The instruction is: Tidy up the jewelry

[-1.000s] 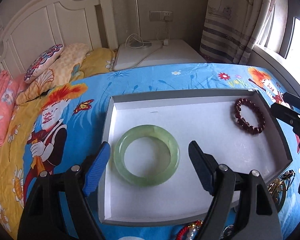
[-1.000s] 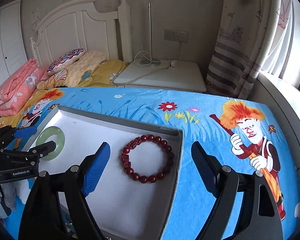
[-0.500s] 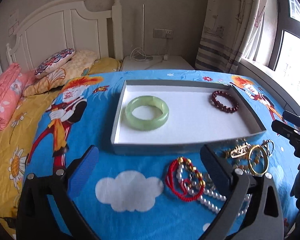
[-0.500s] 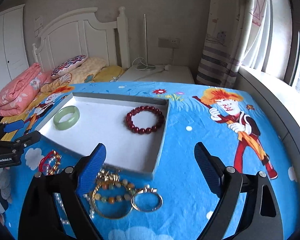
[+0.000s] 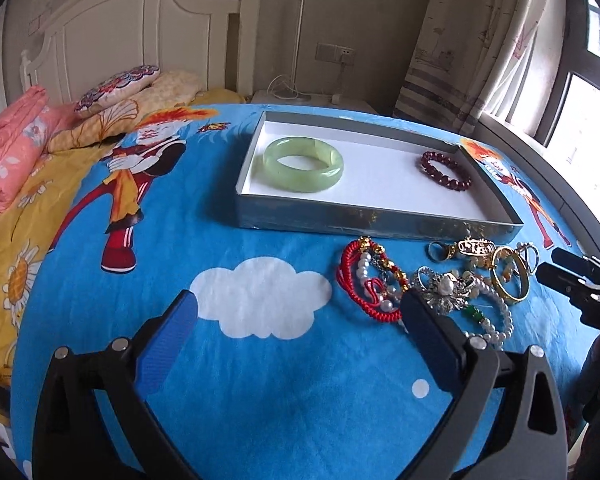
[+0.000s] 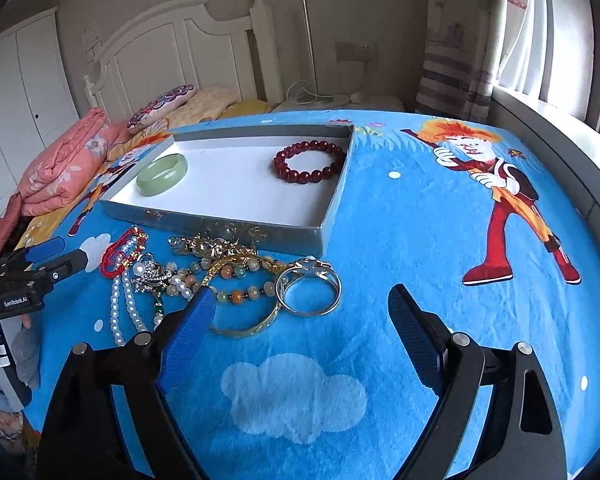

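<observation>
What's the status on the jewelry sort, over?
Left gripper and right gripper open, empty. Green jade bangle and dark red bead bracelet in grey tray. Tangled jewelry pile unsorted on blue blanket. Nothing blocking.

Green bangle (image 5: 303,164) and red bead bracelet (image 5: 446,171) lie flat in the tray (image 5: 376,222); tangled jewelry pile (image 5: 432,284) just near of it

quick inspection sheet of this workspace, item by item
surface: blue cartoon bedspread.
job's things: grey tray holds green bangle and dark red bead bracelet, apart; tangled jewelry pile lies in front of the tray.
clutter: nothing seen.
grippers: left gripper open, empty; right gripper open, empty, beside the pile.
cables: white cord on the nightstand.
surroundings: pillows, headboard, curtain, window.
</observation>
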Demonstrator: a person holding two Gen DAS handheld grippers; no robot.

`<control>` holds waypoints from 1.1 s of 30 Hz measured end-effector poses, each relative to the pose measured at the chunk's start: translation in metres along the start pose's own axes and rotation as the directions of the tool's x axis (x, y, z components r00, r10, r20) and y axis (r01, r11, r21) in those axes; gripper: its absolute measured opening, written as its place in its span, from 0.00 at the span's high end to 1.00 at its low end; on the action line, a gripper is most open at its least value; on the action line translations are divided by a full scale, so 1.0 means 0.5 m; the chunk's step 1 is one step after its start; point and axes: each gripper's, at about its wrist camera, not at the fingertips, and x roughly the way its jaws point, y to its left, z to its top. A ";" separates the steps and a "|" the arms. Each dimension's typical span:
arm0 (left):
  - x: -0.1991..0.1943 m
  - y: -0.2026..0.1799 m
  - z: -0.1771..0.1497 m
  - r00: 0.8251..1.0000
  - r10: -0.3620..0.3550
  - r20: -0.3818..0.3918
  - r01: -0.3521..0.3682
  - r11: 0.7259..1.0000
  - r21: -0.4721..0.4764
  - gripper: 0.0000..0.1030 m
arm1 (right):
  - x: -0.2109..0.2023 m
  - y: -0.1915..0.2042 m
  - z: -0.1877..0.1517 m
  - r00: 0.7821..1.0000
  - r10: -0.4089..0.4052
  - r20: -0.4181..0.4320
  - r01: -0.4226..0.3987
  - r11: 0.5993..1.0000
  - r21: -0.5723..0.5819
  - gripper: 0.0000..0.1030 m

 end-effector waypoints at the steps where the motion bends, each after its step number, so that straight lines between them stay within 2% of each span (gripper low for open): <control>1: 0.001 0.003 0.002 1.000 -0.003 0.001 0.003 1.000 -0.007 0.03 | 0.006 0.002 0.002 1.000 -0.006 -0.010 0.006 1.000 -0.001 0.26; 3: 0.002 0.001 0.002 1.000 -0.005 -0.002 0.005 1.000 -0.002 0.03 | 0.017 -0.001 0.008 1.000 -0.012 -0.026 0.013 1.000 0.012 0.30; 5: 0.003 -0.002 0.001 1.000 -0.003 -0.006 0.003 1.000 0.005 0.03 | 0.029 -0.010 0.011 0.999 -0.012 -0.046 0.014 0.999 0.039 0.42; 10: 0.003 -0.003 0.002 1.000 -0.004 -0.009 0.004 1.000 0.005 0.03 | 0.053 -0.017 0.016 0.996 -0.008 -0.093 0.013 0.998 0.059 0.55; 15: 0.005 -0.004 0.003 1.000 -0.007 -0.010 0.008 1.000 0.012 0.03 | 0.060 -0.015 0.019 0.995 -0.011 -0.098 0.017 0.998 0.054 0.57; 17: 0.005 -0.004 0.003 1.000 -0.009 -0.008 0.009 1.000 0.013 0.03 | 0.058 -0.015 0.020 0.996 -0.012 -0.088 0.017 0.998 0.055 0.62; 25: -0.004 -0.016 -0.001 1.000 -0.027 0.008 0.027 0.999 0.037 0.03 | -0.003 -0.017 -0.002 0.998 -0.053 0.030 0.051 0.997 0.065 0.62; 30: -0.004 -0.018 -0.001 1.000 -0.030 0.005 0.029 0.999 0.040 0.03 | -0.029 -0.026 -0.016 0.998 0.028 0.057 -0.032 0.997 0.070 0.62; 33: -0.004 -0.019 -0.002 1.000 -0.029 0.003 0.028 0.999 0.041 0.03 | -0.020 -0.033 -0.023 1.000 0.013 0.003 -0.013 0.996 0.093 0.62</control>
